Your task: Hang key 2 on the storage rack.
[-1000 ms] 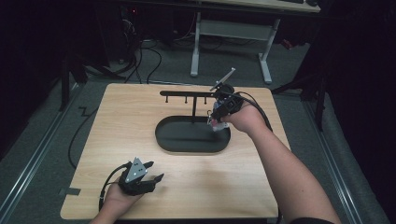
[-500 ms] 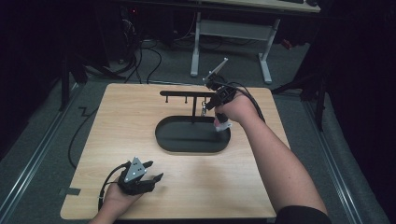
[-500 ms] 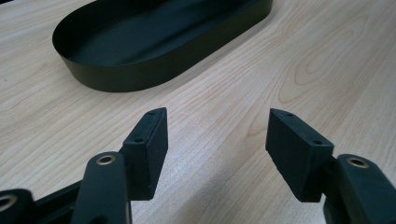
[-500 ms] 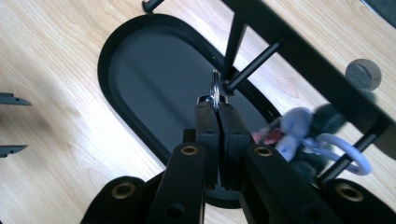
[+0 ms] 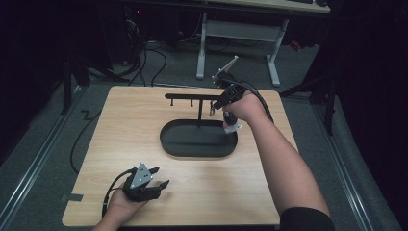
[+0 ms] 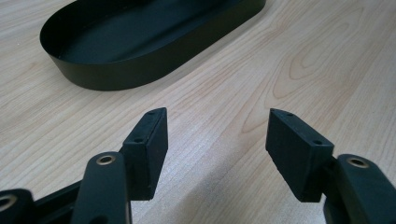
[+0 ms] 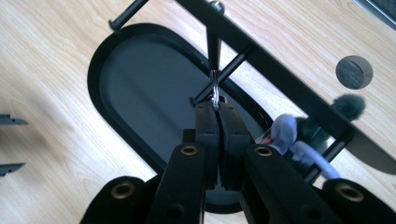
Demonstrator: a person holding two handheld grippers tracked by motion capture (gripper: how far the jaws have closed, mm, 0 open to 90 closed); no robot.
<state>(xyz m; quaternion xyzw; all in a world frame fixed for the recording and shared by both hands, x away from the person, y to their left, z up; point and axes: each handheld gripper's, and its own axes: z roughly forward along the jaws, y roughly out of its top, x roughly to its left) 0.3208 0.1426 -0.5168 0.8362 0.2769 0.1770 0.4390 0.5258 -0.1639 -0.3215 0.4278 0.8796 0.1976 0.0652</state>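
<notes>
My right claw (image 7: 217, 108) is closed on a small metal ring (image 7: 215, 91), pinching its lower edge between the 2 pads. I hold the ring up against a peg of the black rack (image 5: 192, 97), above the right end of the black oval tray (image 5: 169, 142) in the middle of the table (image 5: 125, 125). Something pale and fuzzy (image 7: 286, 133) shows just past my right claw. My left claw (image 5: 156, 179) rests open and empty on the near left part of the table, well apart from the tray.
</notes>
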